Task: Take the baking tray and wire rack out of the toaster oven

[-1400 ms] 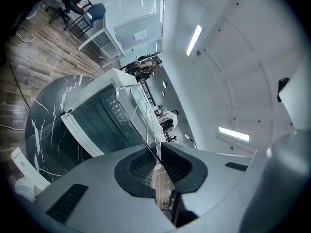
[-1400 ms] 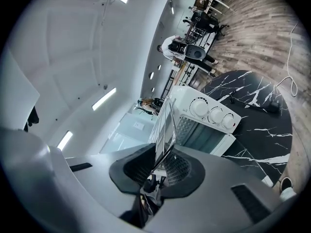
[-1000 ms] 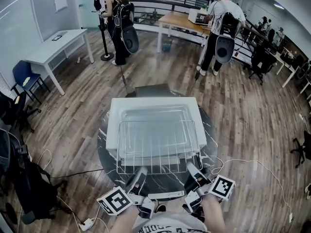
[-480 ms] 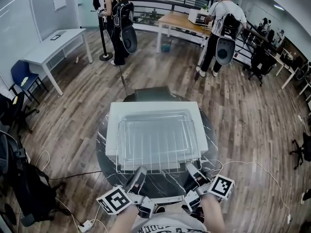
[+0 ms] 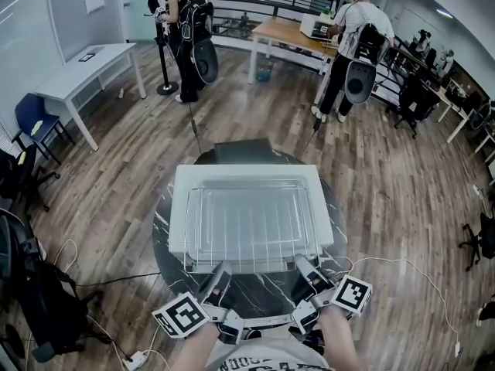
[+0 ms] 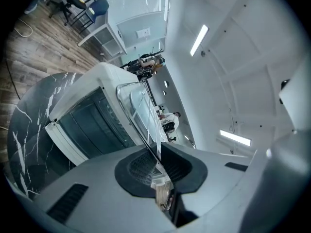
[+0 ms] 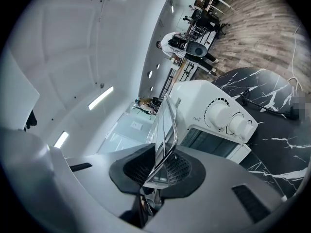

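**Head view.** The toaster oven stands on a round black marble table. The wire rack and the baking tray lie stacked flat on the oven's top, outside the cavity. The stack's long axis runs left to right across the person. Its near long edge juts a little past the oven's front. The left gripper meets that edge near its left end and the right gripper near its right end. Both point away from the person, so the stack lies straight ahead of both tools and neither hand is nearer.

**Left gripper view.** The left gripper has its jaws pressed onto a thin metal edge of the stack. The wire rack runs away from the pads above the oven's closed glass door. Whether the tray's rim is pinched along with the rack cannot be told.

**Right gripper view.** The right gripper pinches the rack's chrome border wire, with the flat tray close against it. The oven's two knobs lie below and to the right.

**Judgement.** The coming release probably depends on the oven's top carrying the stack's weight, since only the near edge is held.
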The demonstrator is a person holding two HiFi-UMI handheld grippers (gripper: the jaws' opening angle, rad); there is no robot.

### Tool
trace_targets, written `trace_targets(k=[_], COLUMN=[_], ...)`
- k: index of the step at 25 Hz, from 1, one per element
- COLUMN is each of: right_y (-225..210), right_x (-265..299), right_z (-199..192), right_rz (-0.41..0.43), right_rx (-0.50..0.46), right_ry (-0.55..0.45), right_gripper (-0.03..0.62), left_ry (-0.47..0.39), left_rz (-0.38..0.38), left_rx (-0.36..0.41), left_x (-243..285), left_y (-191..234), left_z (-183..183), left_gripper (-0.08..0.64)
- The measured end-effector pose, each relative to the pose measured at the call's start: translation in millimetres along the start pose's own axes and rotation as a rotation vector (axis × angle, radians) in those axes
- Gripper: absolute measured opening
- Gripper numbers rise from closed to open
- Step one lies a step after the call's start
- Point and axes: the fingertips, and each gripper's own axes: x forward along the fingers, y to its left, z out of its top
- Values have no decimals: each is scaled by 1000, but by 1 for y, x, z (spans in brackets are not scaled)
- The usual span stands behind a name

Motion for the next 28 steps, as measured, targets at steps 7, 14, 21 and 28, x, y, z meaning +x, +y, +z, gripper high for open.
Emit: trace_targets(k=[7,14,21,28], right_y=[1,2,3,4], right_x=[9,12,12,12], right_z=[7,10,9,6], right_rz=[9,8,23,27], right_rx=[-14,-16,-20,-43], right_ry=[-18,-31,-36,-31], right_gripper=[41,41,41,41], left_ry=[-1,-1,4,9], left_rz=[-14,-23,-20,-27], left_rx=[5,-18,-32,-32], left_x=[9,12,11,8], left_y=[1,1,3,5], left_z=[6,9,7,8], left_gripper=[28,29,31,31])
